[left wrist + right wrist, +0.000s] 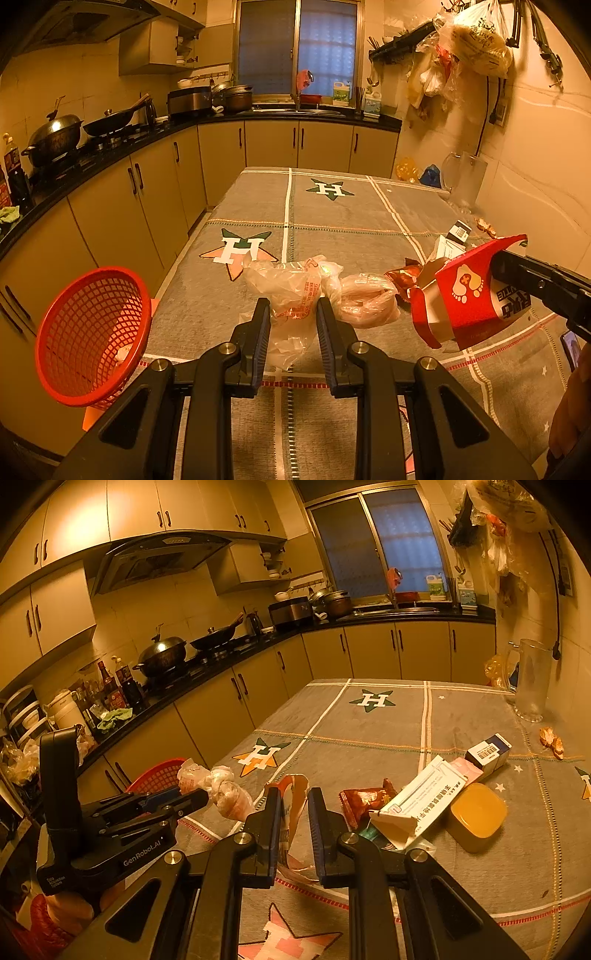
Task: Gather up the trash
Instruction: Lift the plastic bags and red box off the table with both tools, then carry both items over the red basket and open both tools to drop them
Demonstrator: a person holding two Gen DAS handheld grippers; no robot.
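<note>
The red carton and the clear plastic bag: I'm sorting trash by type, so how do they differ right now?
The red carton is stiff printed cardboard, torn open; the clear plastic bag is soft, crumpled film. The carton is lifted off the tablecloth, clamped by the right gripper; the bag lies on the cloth between the left gripper's open fingers. Both are empty packaging.

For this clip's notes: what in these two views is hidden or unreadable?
- Red basket: contents hidden by its mesh wall in the left wrist view; the left gripper covers most of it in the right wrist view.
- Red carton: the right gripper's jaws straddle it; contact unclear.
- Plastic bag: print too small.
</note>
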